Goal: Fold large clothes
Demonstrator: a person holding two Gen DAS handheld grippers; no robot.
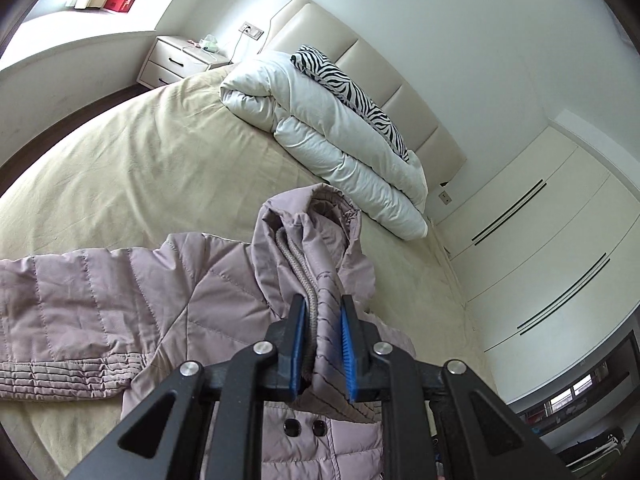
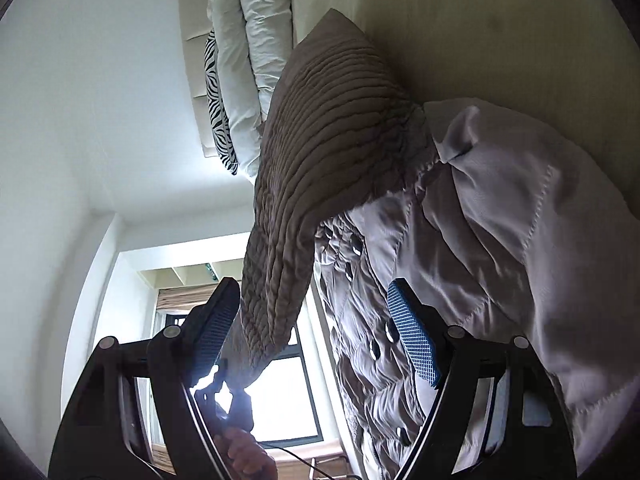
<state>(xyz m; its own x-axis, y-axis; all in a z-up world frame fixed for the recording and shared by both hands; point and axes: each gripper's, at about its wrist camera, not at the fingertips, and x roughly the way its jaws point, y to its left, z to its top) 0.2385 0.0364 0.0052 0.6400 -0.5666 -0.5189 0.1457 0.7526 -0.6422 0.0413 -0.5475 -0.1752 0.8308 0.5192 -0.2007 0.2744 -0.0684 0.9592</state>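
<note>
On the bed point(image 1: 120, 168), a quilted mauve jacket point(image 1: 120, 312) is lying spread out, one sleeve point(image 1: 60, 372) stretching flat toward the left of the left wrist view with its ribbed cuff at the near edge. Left tongs point(image 1: 323, 344) are clamped on a bunched fold of the jacket at the collar or front edge, a knitted trim running between the blue pads point(image 1: 347, 356), and that pinched part is standing up off the bed in a peak while two dark snaps point(image 1: 304, 426) are showing just below. Right tongs point(image 2: 316, 328) are standing wide apart; a ribbed cuff or hem point(image 2: 320, 140) is hanging between the pads without being pressed by them, and the jacket's snap-lined front point(image 2: 372, 320) is lying beside the right pad point(image 2: 414, 332).

Judging by this, the step in hand is gathering and lifting the jacket to begin a fold, with only one side gripped so far. Next, the right tongs would need to be closing on the ribbed piece or a matching edge, so both hands can be carrying the fabric evenly. A rolled white duvet point(image 1: 340, 136) and zebra cushion point(image 1: 348, 92) are sitting well apart by the headboard, leaving room for the fold.
</note>
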